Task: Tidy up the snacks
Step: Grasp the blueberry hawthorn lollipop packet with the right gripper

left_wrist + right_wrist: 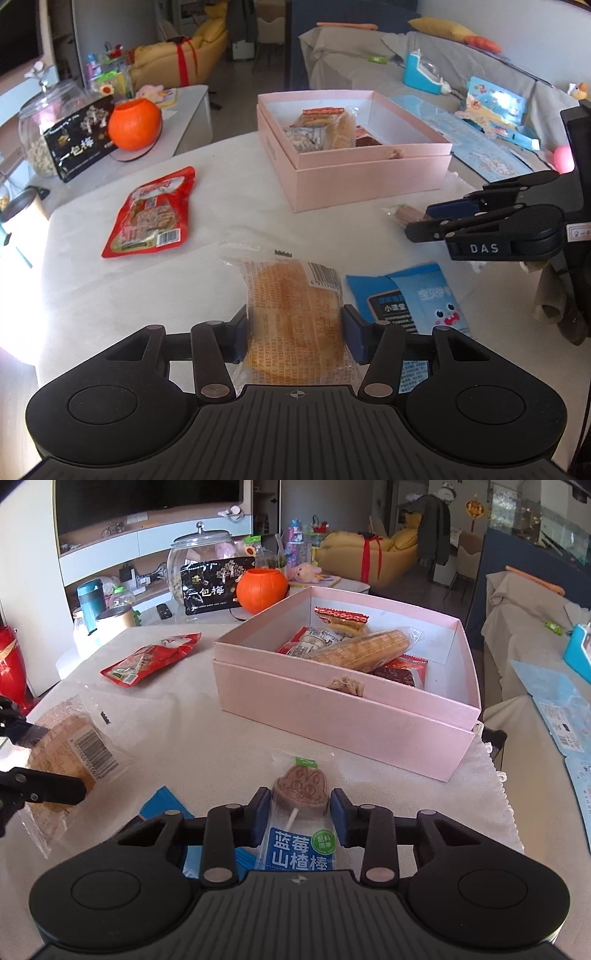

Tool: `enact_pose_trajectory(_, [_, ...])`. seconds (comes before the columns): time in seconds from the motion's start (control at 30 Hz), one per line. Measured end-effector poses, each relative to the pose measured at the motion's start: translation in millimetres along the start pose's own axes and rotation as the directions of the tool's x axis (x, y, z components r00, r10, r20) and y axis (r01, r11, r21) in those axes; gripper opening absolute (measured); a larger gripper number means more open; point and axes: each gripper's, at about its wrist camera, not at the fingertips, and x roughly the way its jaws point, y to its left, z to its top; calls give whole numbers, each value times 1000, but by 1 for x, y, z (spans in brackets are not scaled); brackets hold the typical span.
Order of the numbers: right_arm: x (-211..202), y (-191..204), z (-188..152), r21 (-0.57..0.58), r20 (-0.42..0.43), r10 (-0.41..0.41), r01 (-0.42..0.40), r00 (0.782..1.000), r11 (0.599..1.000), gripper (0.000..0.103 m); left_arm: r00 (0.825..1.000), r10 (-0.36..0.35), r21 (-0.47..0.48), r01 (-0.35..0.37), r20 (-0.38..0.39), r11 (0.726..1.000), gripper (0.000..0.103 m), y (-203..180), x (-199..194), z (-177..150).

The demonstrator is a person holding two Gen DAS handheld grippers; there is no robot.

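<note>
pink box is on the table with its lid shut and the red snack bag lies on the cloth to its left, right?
Not quite: the pink box is open, not shut. The right wrist view looks straight into it and shows several wrapped snacks lying inside. The rest holds: it sits on the table, and the red snack bag lies on the cloth to its left.

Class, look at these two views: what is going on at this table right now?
A person is sorting snacks into a pink box with a handheld gripper in each hand. The left gripper is closed on a wrapped bread slice; the right gripper is closed on a blueberry hawthorn lollipop. A red snack pouch and a blue packet still lie on the table. The box already holds several snacks.
</note>
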Motion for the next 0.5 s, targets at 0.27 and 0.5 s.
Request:
enact_pose_trajectory(0.27, [-58,-8,-2,-60,2,-11,11,1000,998,34,993,-104,-25,105,61,994,56,-11,-22,1])
enact_pose_trajectory(0.5, [-80,-12,-25,-59,-31,6,-8,999,998,34,977,-193,3,193,86,981,56,-31,-27,7])
